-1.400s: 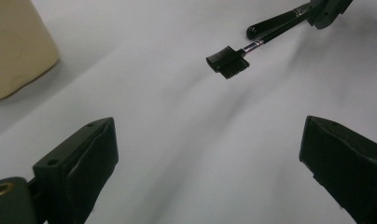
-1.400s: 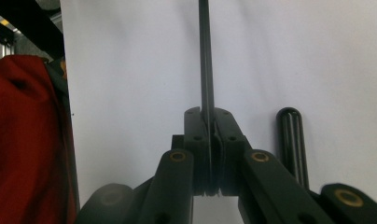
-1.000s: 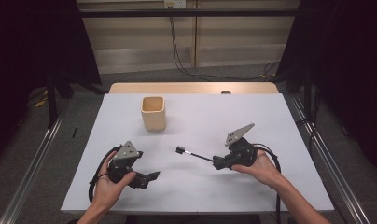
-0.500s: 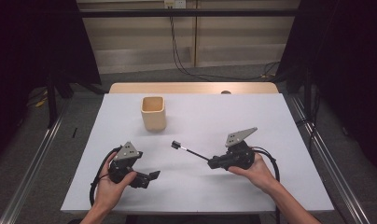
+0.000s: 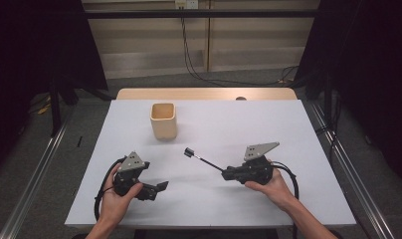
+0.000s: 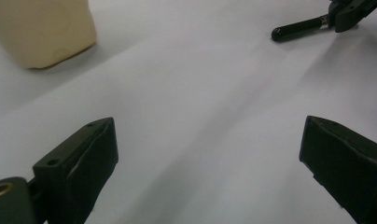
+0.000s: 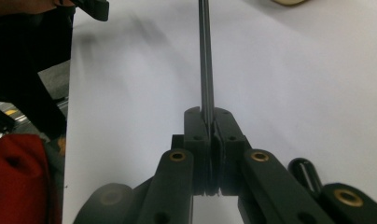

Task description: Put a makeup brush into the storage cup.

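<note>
A thin dark rod (image 5: pixel 205 161) with a black knob at its tip (image 5: pixel 189 152) sticks out of my right gripper (image 5: pixel 225 174), whose jaws are shut on its near end. In the right gripper view the rod (image 7: pixel 205 60) runs straight up from the closed gripper (image 7: pixel 210 122). The tip points far-left, towards a beige square cup (image 5: pixel 163 121) standing upright. My left gripper (image 5: pixel 157 189) rests low at the near left, open with nothing between its jaws (image 6: pixel 207 158). Its view shows the cup (image 6: pixel 42 30) at top left and the rod's knob (image 6: pixel 294 29) at top right.
The white table (image 5: pixel 298 129) has bare room between the cup and both hands. Cables trail from each gripper near the front edge. A wooden strip (image 5: pixel 204 93) borders the far edge, and metal rails (image 5: pixel 37 169) run along both sides on the floor.
My right gripper has shifted slightly left and nearer with the rod still in it, and the rod's tip has swung a little farther away. The left gripper has not moved.
</note>
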The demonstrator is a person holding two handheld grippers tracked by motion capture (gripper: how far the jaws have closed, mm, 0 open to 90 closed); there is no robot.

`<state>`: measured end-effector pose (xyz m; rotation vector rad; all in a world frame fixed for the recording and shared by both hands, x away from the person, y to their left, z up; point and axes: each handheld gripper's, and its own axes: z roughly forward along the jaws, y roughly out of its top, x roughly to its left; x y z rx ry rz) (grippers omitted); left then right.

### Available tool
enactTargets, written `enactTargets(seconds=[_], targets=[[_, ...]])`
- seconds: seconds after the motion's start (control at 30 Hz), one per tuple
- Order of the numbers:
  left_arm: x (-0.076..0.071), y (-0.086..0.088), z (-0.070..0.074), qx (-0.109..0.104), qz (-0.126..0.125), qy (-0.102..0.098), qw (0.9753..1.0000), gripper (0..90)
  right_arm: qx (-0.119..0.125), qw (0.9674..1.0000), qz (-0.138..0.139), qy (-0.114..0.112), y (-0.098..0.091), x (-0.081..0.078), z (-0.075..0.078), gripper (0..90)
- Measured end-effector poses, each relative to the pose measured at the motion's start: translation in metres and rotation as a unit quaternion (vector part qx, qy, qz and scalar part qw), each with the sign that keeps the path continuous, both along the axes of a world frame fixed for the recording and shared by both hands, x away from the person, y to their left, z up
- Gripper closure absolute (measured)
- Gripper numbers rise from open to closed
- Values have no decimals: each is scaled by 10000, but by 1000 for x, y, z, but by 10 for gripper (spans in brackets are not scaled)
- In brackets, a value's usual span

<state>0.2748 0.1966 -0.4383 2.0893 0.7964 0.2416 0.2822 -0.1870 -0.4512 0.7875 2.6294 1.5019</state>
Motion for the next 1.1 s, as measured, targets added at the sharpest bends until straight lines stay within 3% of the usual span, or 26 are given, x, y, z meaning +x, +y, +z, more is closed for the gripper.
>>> enactTargets(seconds=[0.33, 0.6, 0.7, 0.77, 0.87, 1.0, 1.1], targets=[[2, 1, -2, 22, 9, 26, 10000, 45, 417, 9984, -187, -323, -2, -1, 2, 858], [0, 1, -1, -46, -8, -14, 10000, 45, 857, 9930, -208, -792, -3, -5, 7, 857], [0, 0, -1, -54, 56, -86, 9999, 45, 945, 9916, -197, -866, -3, -6, 8, 857], [1, -1, -1, -217, 87, -77, 9997, 45, 988, 9910, -202, -876, -3, -6, 8, 857], [2, -4, -2, -325, 95, -341, 9988, 45, 1022, 9907, -205, -874, -2, -5, 8, 857], [1, -7, -1, -631, -24, -427, 9971, 46, 1007, 9906, -213, -902, -2, -6, 9, 857], [0, -11, -1, -792, -93, -616, 9949, 45, 1036, 9903, -215, -904, -2, -6, 9, 857]])
